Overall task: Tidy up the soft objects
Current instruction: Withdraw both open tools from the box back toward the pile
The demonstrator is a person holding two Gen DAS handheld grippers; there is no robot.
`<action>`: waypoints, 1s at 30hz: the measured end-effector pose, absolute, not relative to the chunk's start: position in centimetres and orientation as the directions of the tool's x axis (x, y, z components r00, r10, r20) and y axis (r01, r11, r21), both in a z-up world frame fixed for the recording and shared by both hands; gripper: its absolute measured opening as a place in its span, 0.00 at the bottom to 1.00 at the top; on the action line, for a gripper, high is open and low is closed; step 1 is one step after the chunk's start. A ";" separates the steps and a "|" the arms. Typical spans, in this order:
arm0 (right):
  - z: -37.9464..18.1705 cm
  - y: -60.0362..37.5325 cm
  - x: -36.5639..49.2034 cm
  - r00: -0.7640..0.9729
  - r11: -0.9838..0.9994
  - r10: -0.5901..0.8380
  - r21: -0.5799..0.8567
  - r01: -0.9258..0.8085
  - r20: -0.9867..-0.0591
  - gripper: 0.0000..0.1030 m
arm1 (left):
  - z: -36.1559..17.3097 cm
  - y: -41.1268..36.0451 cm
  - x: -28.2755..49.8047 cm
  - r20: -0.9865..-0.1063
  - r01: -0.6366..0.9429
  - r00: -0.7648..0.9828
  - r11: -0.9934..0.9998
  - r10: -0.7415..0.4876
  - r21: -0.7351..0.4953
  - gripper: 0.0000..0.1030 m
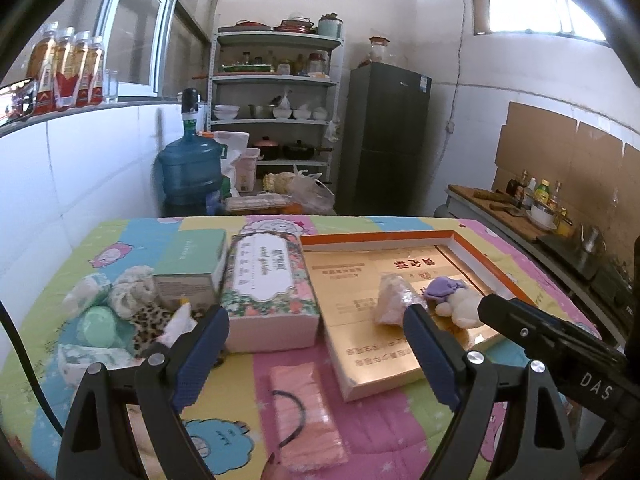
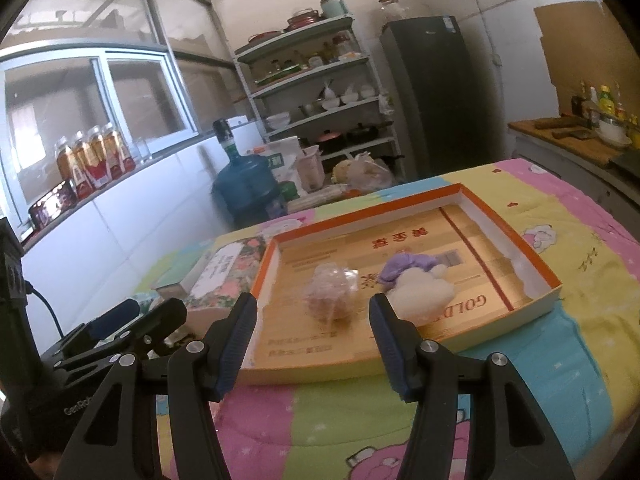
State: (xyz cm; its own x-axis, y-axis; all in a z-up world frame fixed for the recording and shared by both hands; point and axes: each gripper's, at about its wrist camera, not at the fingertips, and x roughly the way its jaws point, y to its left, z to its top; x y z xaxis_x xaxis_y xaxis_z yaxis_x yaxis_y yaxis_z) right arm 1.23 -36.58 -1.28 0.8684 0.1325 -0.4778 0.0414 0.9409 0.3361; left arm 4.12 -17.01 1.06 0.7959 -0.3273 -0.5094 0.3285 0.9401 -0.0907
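The left gripper (image 1: 316, 340) is closest to us, and its two blue fingers stand wide apart with nothing between them. Right under it, on the colourful quilt (image 1: 360, 432), lies a pink pack (image 1: 306, 416) with a thin black hair band (image 1: 294, 420) on top of it. The right gripper (image 2: 312, 328) also has its fingers apart, and it holds nothing.

Just past the right gripper sits a flat box with an orange rim (image 2: 504, 224). Two soft things lie inside it. One is a pink thing in a clear bag (image 2: 330, 294), near the middle. The other is a white fluffy toy with a purple cap (image 2: 416, 284), just beside it on the right (the two are close, but I cannot tell if they touch).

To the left of the flat box stands a flowery tissue box (image 1: 268, 288). A green box (image 1: 192, 264) is next to that. In front of the green box there is a pile of soft things (image 1: 120, 312): a leopard-spot piece, a round green one, some cream frilly ones and small packs.

Far behind the quilt are a big blue water bottle (image 1: 190, 172), a shelf with bowls and pots (image 1: 276, 100) and a dark fridge (image 1: 384, 136).
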 end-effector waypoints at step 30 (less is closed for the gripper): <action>-0.7 -25.6 1.1 0.840 0.955 0.234 0.277 -0.104 -0.489 0.58 | 0.8 -5.6 1.1 -0.470 0.201 0.852 0.973 -0.231 -0.114 0.86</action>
State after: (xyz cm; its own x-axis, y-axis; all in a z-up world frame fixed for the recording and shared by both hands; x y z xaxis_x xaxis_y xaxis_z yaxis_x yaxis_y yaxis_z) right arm 1.06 -25.56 -0.69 0.8405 0.2338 -0.4888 -0.1043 0.9551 0.2774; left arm 1.14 -5.61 0.83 0.8516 -0.2312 -0.4704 0.2014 0.9729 -0.1135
